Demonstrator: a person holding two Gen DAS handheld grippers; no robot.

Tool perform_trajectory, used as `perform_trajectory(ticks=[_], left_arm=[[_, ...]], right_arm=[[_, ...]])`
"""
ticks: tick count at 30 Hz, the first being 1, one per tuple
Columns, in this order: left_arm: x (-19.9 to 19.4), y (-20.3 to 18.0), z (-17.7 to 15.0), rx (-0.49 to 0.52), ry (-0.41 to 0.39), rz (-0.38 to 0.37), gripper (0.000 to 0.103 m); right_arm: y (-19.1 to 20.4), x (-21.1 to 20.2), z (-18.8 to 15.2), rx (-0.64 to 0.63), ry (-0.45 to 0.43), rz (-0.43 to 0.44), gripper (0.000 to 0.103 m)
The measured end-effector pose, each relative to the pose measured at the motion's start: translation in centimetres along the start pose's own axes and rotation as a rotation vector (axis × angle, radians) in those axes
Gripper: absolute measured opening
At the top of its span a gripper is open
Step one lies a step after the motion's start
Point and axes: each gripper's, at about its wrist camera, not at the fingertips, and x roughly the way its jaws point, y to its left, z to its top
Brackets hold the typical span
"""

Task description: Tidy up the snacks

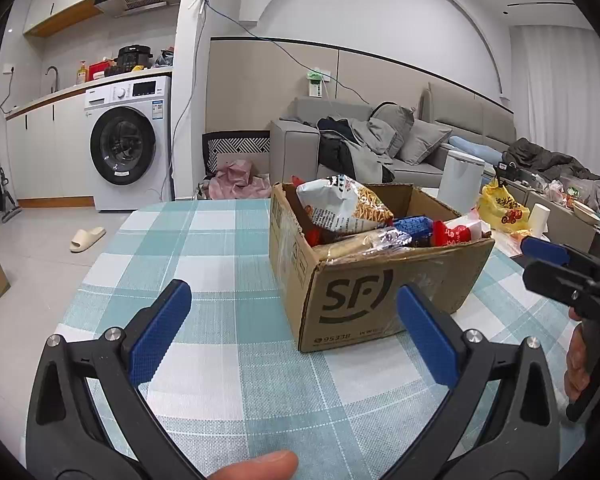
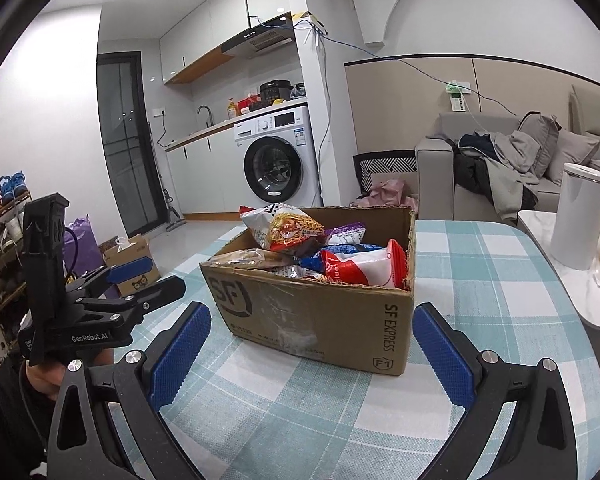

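Right wrist view: one cardboard box (image 2: 320, 312) of snack packets (image 2: 356, 266); two grippers, left gripper (image 1: 294, 328) and right gripper (image 2: 312, 352), both spread wide, holding nothing

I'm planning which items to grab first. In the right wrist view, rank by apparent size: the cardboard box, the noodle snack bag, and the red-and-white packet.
1. cardboard box, clearly the largest.
2 and 3. noodle snack bag and red-and-white packet look alike; both are partly buried, so no ranking.

Left tongs (image 1: 294, 334) were spread wide and held nothing, a thumb (image 1: 256, 466) beneath them. Right tongs (image 2: 312, 354) likewise gaped empty; both sets hovered side by side.
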Motion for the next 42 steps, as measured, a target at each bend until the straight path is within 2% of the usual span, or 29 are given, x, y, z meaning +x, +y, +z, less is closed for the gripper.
perform_trajectory(ticks=[14,19,42], left_arm=[[0.7,-0.7,-0.9,0.027,0.012,0.013,0.102],[0.3,-0.8,-0.8,0.027,-0.005,0.014,0.102],[0.5,-0.7,-0.9,0.032,0.005,0.026,0.102]], right_arm=[[-0.8,-0.6,-1.4,-0.014,-0.067,-0.053,0.103],[-0.6,-0.3,-1.8,-0.033,-0.059,-0.063,0.103],[-0.8,-0.2,-2.2,-0.025,-0.068,-0.057,0.103]])
